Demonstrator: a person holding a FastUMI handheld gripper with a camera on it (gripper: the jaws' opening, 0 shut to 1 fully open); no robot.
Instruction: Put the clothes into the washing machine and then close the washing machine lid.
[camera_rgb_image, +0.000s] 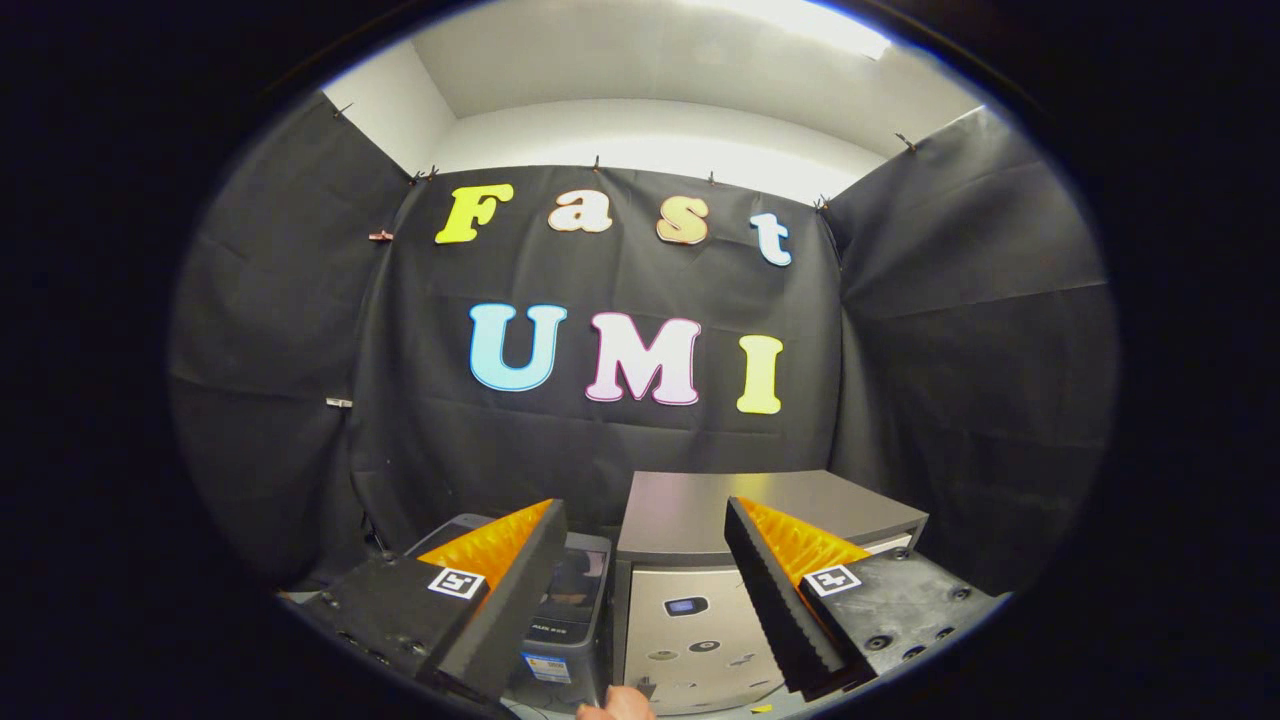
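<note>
Gripper view, booth: the tongs (645, 590) stand wide apart and hold nothing, their fingers touching nothing. Beyond and between them sit two boxy machines side by side against the black cloth wall: a small dark one (570, 610) behind one finger, its top seemingly a dark window, and a larger pale-fronted cabinet (690, 620) with a flat grey top. Which of the two is the washing machine, and whether its lid is up or down, cannot be told from here; clothes cannot be made out. A hand (615, 706) shows just below the machines. Any next reach would do well to tilt down first, bringing lid and laundry into sight before closing.
</note>
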